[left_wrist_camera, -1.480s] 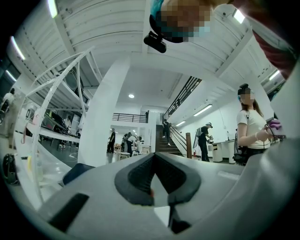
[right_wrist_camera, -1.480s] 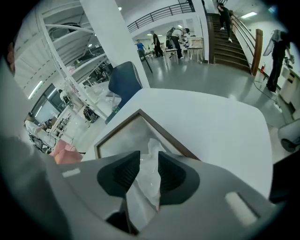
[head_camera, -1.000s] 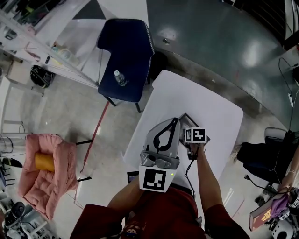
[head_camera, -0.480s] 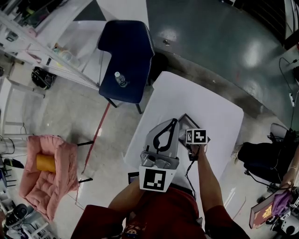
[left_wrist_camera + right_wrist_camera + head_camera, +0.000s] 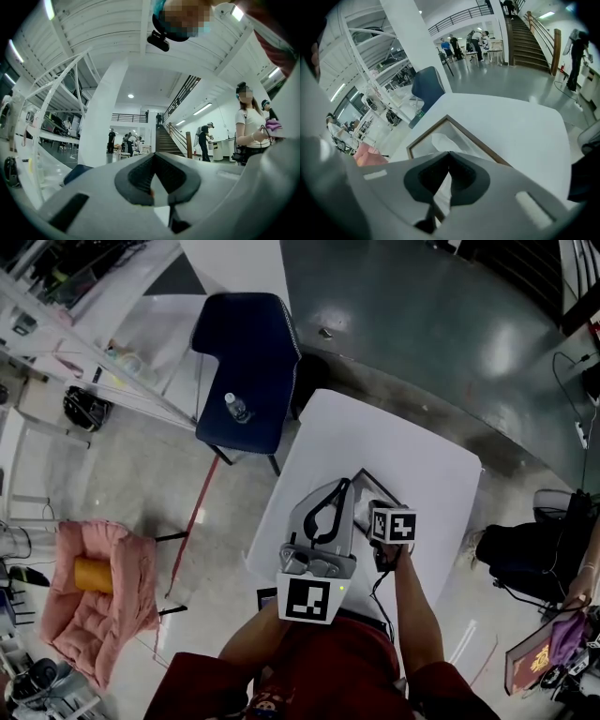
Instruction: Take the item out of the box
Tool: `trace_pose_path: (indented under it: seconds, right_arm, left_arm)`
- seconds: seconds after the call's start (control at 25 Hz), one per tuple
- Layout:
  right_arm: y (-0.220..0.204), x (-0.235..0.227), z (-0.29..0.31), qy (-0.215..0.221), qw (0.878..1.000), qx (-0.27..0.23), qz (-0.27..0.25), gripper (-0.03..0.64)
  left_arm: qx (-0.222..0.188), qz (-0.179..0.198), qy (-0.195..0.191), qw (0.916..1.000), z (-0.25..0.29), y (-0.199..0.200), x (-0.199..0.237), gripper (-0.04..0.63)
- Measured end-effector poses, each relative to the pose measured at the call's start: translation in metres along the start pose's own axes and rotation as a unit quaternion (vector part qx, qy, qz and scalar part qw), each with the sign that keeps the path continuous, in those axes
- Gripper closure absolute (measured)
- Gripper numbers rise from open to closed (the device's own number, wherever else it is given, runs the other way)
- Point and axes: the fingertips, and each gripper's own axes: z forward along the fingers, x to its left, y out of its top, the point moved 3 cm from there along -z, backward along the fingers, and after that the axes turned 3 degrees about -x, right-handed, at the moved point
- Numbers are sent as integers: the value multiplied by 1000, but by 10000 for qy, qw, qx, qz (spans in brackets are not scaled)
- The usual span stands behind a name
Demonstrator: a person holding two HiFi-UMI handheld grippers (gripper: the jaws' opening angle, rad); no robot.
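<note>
Closest in: right hand-held gripper, tilted down over the box, jaws just snapped together and now clenched on the near fold of a soft white item. Item crumpled and bunched up toward the tips, the rest of it lying inside the box, within the brown rim, on a pale floor. Part of that floor hidden behind the jaws. Box shallow, open on top, one corner pointing away. Right beside, to the left — left hand-held gripper, held level, jaws closed tip to tip and empty, aimed out across the room rather than at the box. Under both, a white counter, the box resting on it toward the near side. Past the counter's far left corner, a dark blue chair with a clear bottle on its seat. Off to the left on the concrete floor, a pink padded seat cradling an orange roll. Farther out — glossy grey floor, a white pillar, a staircase climbing to a railed gallery, and people standing about the hall, too small for detail.
</note>
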Motion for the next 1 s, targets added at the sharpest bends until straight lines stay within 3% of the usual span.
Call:
trace_pose_path:
  seconds: [0.56,1.0]
  right_arm:
    - [35,22,-90,431,9904,-1295,-231,615]
    - [69,29,-165,329,9677,-2455,-473,615]
  left_arm:
    - [-180,77,61,9998,-3,17,-32,592]
    - [-263,76,25,9996,-3,27,-43,592]
